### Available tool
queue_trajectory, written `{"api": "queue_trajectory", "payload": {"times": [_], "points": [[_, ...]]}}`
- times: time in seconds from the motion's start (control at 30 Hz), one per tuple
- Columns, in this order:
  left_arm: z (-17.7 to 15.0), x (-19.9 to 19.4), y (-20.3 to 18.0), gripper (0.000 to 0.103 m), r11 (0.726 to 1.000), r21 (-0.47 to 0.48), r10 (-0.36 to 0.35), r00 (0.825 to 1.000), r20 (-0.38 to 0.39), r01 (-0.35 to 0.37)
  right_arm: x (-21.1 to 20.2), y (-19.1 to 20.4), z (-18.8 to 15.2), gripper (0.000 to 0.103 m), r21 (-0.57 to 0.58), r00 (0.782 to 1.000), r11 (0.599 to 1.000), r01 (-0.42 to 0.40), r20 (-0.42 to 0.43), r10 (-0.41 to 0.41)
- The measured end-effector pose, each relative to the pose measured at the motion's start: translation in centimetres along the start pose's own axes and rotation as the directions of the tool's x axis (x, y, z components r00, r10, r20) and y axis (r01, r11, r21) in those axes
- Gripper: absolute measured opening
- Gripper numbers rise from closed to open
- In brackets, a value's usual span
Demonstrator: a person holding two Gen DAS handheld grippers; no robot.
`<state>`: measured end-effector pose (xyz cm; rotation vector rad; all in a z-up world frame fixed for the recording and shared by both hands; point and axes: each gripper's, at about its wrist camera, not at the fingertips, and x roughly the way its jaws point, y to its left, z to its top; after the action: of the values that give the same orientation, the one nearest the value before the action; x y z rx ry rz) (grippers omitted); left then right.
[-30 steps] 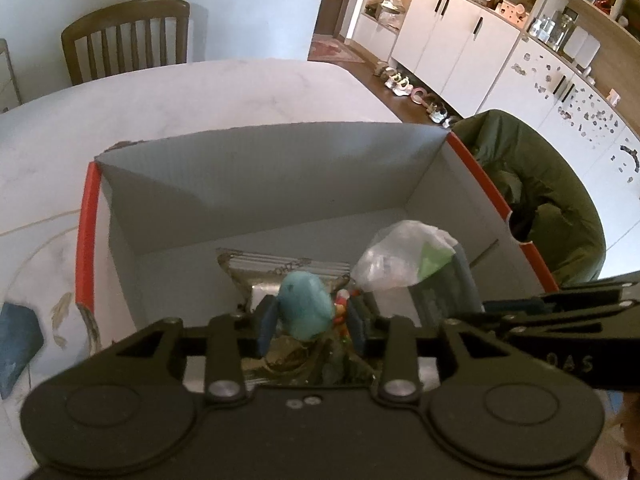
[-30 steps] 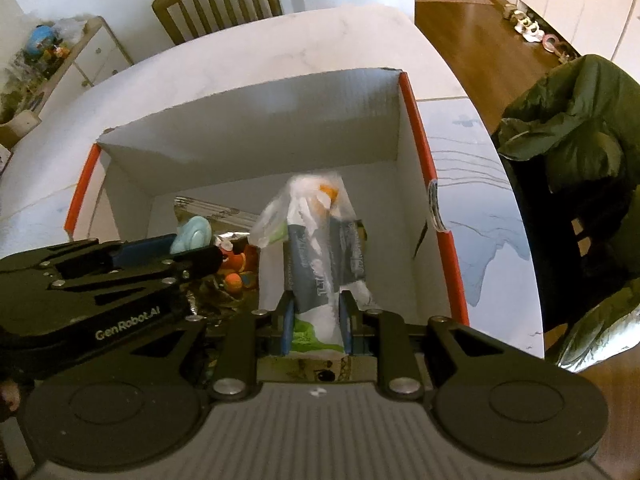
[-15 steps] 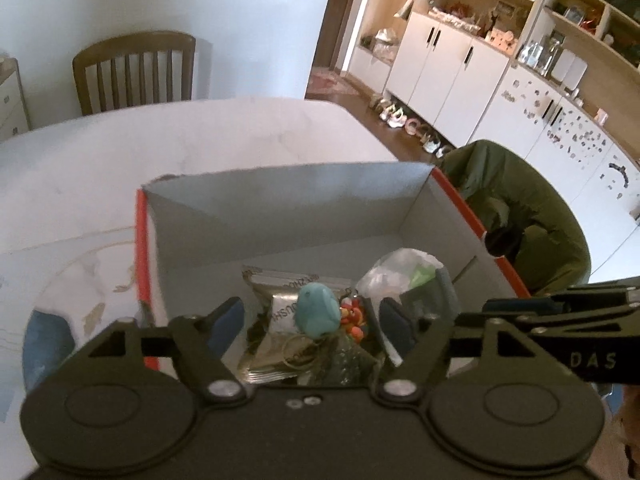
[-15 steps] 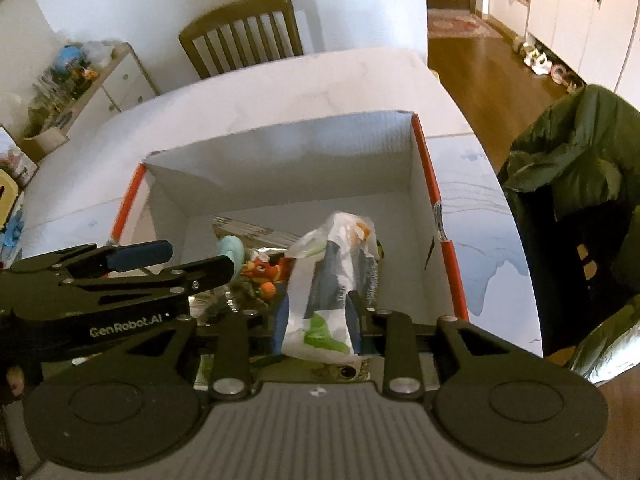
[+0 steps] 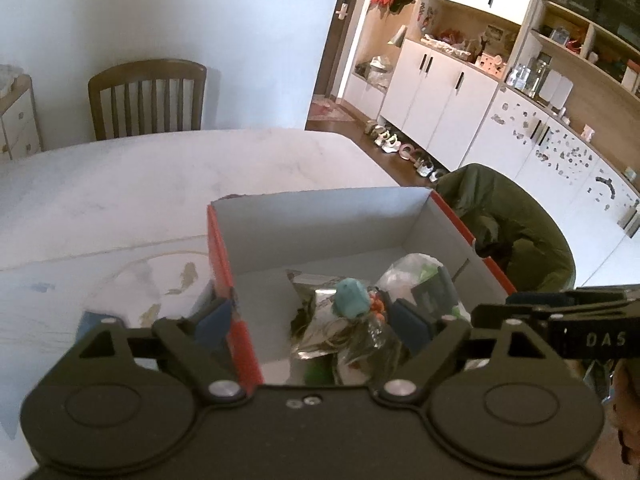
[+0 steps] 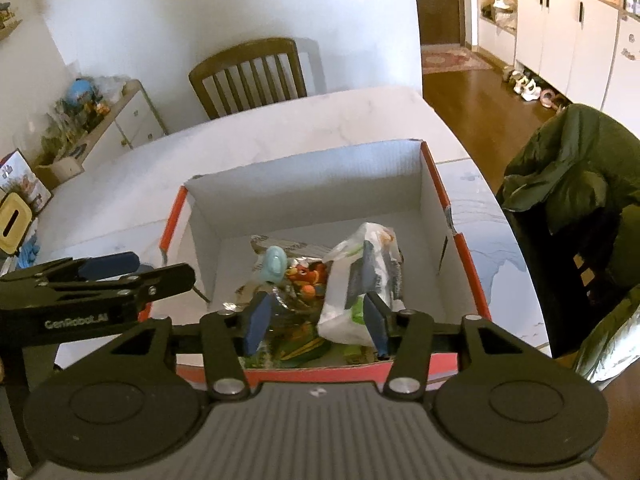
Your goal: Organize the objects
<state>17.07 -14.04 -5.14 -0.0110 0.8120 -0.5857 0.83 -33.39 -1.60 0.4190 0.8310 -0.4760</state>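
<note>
A cardboard box (image 5: 218,240) with red outer walls and a white inside stands on the pale table. In it lie a teal toy (image 5: 351,303), a foil snack packet (image 5: 320,296), a small orange-red toy (image 6: 308,278) and a plastic bag (image 6: 360,276) around a dark packet. My left gripper (image 5: 312,320) hovers above the box's near left corner, its jaws wide and still opening, with nothing held. My right gripper (image 6: 316,322) hangs over the box's near wall, jaws opening. The bag's lower end shows between its fingers, which do not press on it.
A wooden chair (image 6: 248,76) stands at the table's far side. A dark green jacket (image 6: 572,168) hangs over a seat right of the box (image 6: 436,184). The left gripper (image 6: 120,276) reaches in from the left. A yellow item (image 6: 14,222) and a blue cloth (image 6: 30,250) lie far left.
Both grippers opened and pulled up and back from the box. The left let go of the teal toy and the right let go of the bag; both now lie in the box.
</note>
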Motion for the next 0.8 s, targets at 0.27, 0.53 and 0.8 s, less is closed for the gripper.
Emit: {"api": "queue_trajectory", "payload": {"times": [0.27, 0.53, 0.8], "points": [[-0.8, -3.8, 0.8, 0.095, 0.995, 0.093, -0.036, 0.997, 0.061, 0.03, -1.9, 1.6, -1.3, 0.065, 0.035, 0.997, 0.999, -0.011, 0.08, 0.008], [-1.2, -6.9, 1.4, 0.103, 0.987, 0.148, -0.081, 0.992, 0.094, 0.067, -4.5, 3.4, -3.0, 0.079, 0.05, 0.983, 0.999, -0.002, 0.186, -0.008], [-2.1, -8.2, 2.3, 0.103, 0.983, 0.154, -0.111, 0.99, 0.092, 0.096, -6.4, 5.0, -4.8, 0.094, 0.055, 0.971, 0.999, 0.001, 0.24, -0.014]]}}
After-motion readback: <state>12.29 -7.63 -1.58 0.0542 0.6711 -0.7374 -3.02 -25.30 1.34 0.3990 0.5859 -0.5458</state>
